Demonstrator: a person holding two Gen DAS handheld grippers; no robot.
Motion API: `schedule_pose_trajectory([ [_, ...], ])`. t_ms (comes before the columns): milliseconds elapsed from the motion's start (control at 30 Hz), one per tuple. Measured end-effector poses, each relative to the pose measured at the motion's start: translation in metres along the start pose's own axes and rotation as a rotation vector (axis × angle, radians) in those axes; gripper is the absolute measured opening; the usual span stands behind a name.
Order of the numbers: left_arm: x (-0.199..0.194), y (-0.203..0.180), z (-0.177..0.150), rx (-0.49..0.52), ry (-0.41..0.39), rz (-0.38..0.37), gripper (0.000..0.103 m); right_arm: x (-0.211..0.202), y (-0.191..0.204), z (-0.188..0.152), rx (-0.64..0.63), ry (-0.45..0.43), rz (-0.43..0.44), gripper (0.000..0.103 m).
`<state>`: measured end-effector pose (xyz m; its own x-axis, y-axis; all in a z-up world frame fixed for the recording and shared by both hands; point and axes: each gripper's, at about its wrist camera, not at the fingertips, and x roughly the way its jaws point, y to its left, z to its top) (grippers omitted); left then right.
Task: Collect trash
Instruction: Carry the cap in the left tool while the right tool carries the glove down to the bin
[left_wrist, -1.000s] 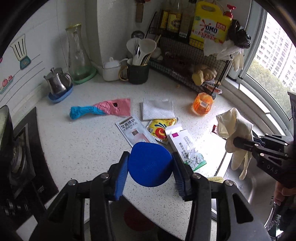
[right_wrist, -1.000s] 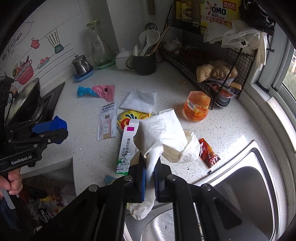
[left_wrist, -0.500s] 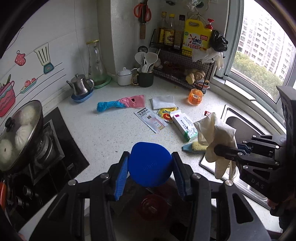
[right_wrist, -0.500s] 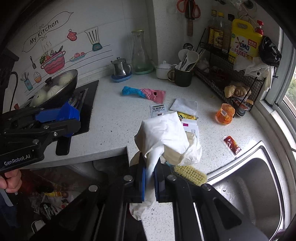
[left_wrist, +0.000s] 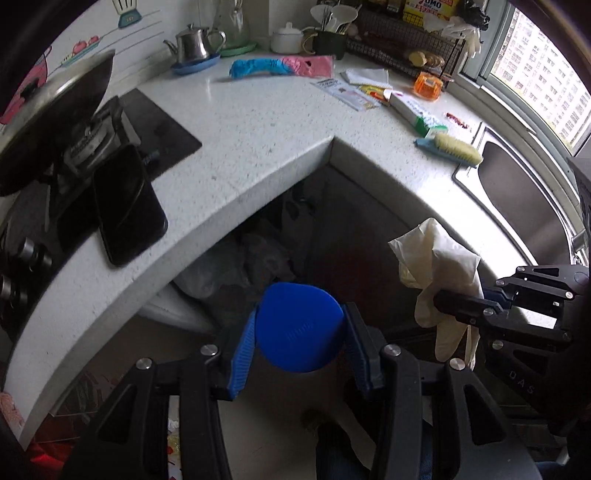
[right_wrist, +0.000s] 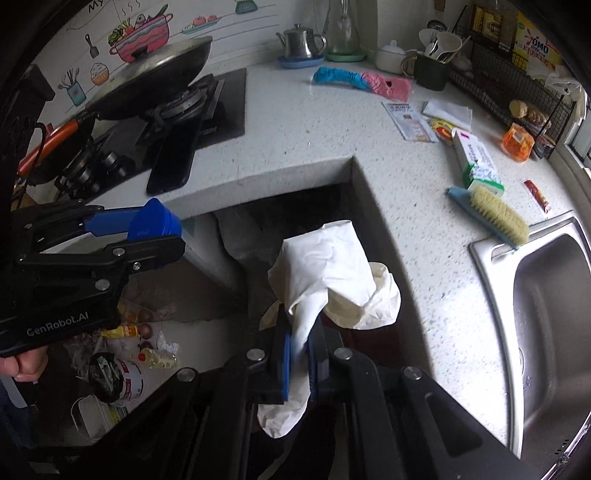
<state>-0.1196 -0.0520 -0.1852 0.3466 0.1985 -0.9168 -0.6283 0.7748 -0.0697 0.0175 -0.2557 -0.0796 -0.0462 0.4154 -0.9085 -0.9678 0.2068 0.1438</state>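
- Blue round plastic lid, seen from the left wrist, sits clamped between the left gripper pads. Beyond it lie a dark recess under the white speckled countertop and, far ahead, a pink-and-blue wrapper, uncollected.
- From the right wrist, the right gripper pinches a crumpled cream rubber glove, nearly closed. Below may be a bin, though it's too dark to be sure. A white medicine box remains up ahead to the right.
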Motion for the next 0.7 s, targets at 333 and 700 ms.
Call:
schedule_pose_trajectory([
  [333, 0.137, 0.021, -0.062, -0.064, 0.147, -0.006, 0.043, 0.139, -0.006, -0.041, 0.008, 0.135, -0.001, 0.006],
  [700, 0.327, 0.029, -0.103, -0.079, 0.206, -0.052, 0.043, 0.328, -0.058, -0.089, 0.074, 0.193, -0.011, 0.006],
])
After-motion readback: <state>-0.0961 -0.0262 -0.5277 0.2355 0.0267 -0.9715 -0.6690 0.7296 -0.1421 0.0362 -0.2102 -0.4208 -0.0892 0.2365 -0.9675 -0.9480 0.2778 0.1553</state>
